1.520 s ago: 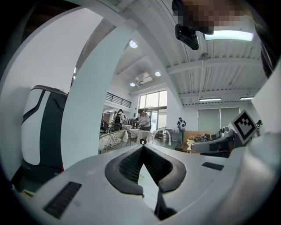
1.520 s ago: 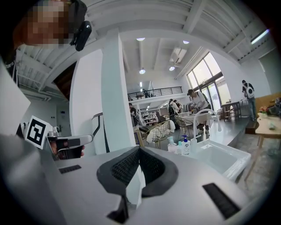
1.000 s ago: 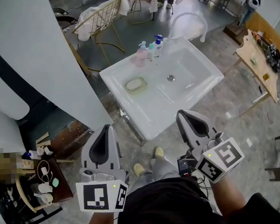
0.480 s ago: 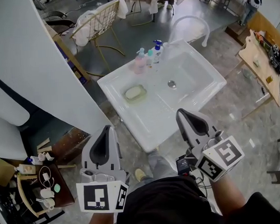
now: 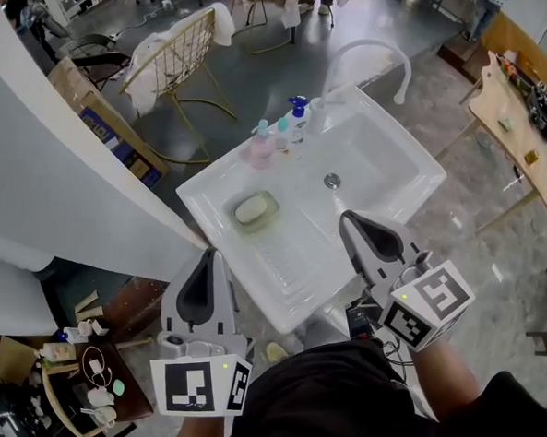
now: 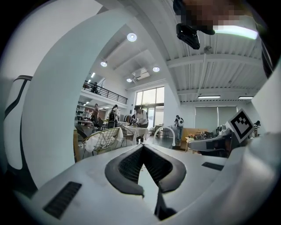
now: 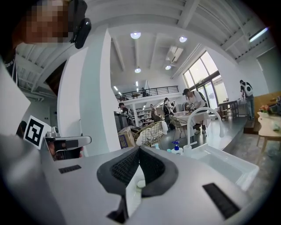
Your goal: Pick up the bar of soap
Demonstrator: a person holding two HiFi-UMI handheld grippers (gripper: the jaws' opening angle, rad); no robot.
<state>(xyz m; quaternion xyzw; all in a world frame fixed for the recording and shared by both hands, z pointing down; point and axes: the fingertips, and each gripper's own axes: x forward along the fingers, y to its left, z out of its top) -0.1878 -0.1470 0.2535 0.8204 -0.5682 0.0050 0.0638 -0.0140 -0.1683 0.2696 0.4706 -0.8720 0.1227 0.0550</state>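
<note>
The pale bar of soap (image 5: 251, 209) lies in a greenish dish on the left rim of the white sink (image 5: 382, 174). Both grippers are held out level in front of the person, short of the sink's near edge. My left gripper (image 5: 206, 255) is shut and empty, its tip just below and left of the soap. My right gripper (image 5: 348, 219) is also shut and empty, over the sink's near right part. In the left gripper view the left gripper (image 6: 142, 147) has its jaws meeting at the tip. In the right gripper view the right gripper (image 7: 139, 148) is shut in the same way.
A white curved faucet (image 5: 365, 50) stands at the sink's far side, with a pink bottle (image 5: 260, 147) and a blue pump bottle (image 5: 297, 114) beside it. A white pillar (image 5: 59, 180) rises at the left. A wire chair (image 5: 176, 57) stands behind, and a wooden table (image 5: 507, 106) at the right.
The person has stepped toward the sink, which now lies closer under both grippers. The soap dish has come nearer the left gripper's tip. Both grippers stay shut.
</note>
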